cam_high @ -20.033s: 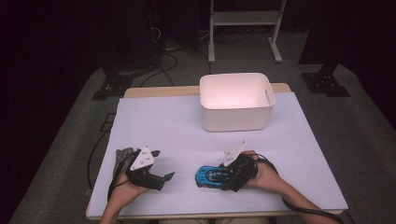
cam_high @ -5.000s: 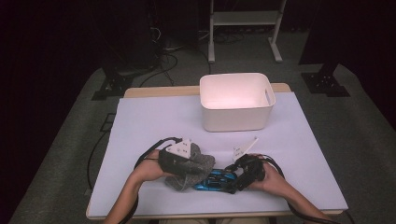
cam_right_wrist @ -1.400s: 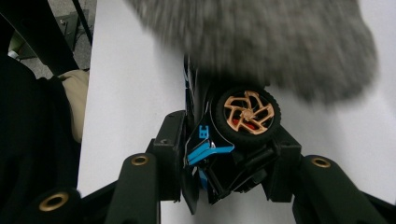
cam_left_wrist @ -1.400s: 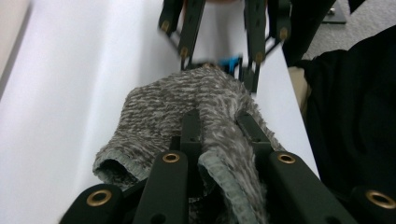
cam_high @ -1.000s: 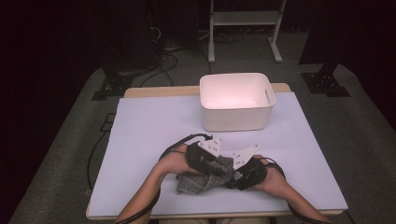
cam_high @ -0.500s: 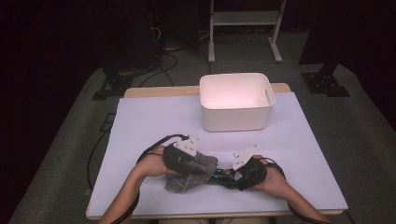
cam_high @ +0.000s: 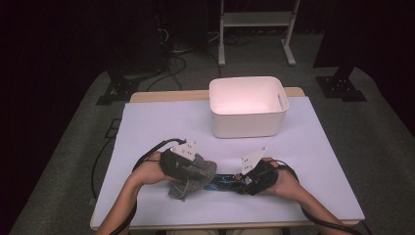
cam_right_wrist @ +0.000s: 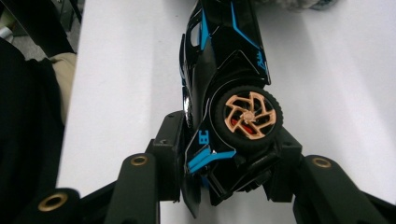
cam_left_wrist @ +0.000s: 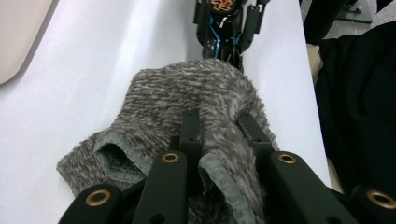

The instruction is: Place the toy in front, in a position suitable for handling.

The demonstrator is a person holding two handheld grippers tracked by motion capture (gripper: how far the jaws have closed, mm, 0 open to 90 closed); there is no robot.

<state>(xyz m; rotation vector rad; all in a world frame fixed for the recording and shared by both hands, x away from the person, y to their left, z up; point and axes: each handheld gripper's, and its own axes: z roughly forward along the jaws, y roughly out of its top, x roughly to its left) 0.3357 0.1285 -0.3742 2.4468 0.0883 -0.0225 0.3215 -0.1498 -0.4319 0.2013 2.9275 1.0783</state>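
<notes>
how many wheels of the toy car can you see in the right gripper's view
1: a gold-spoked wheel on the side of the toy car, just above the right gripper clamping it. Others may be hidden.

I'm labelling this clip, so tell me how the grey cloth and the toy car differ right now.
The grey cloth is soft, fuzzy and bunched up; the toy car is hard, glossy black with blue trim. The cloth is pinched by the left tool, the car clamped at one end by the right tool. Both sit low over the white table, close together.
</notes>
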